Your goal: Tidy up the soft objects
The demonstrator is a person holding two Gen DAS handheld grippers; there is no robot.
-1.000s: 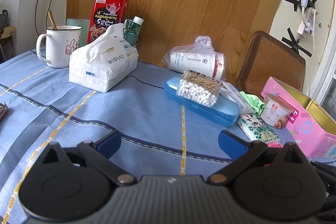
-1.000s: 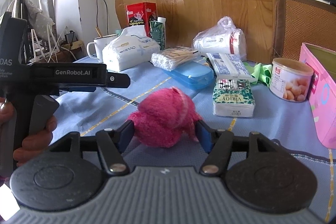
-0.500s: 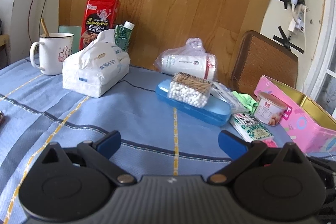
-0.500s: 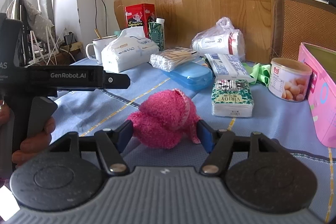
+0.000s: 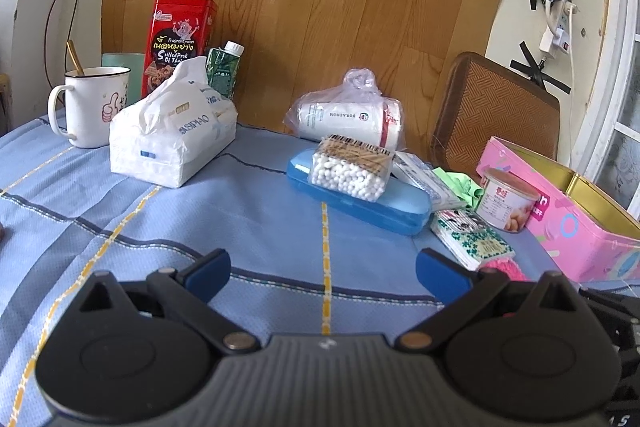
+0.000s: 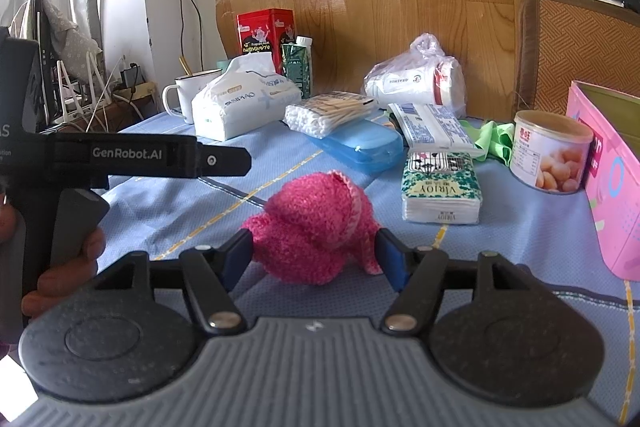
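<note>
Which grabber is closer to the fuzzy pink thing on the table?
Right. The right gripper has the pink fuzzy bundle between its fingers. The left gripper is off to one side, open over bare cloth, with the bundle beyond its right finger.

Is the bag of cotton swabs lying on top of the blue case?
Yes, the bag of cotton swabs rests on the lid of the blue case, near its far end in the left wrist view.

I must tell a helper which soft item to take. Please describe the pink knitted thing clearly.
On the blue tablecloth, look in front of the blue plastic case, left of the green-patterned tissue pack. The pink knitted bundle lies there, the only fuzzy wool item.
</note>
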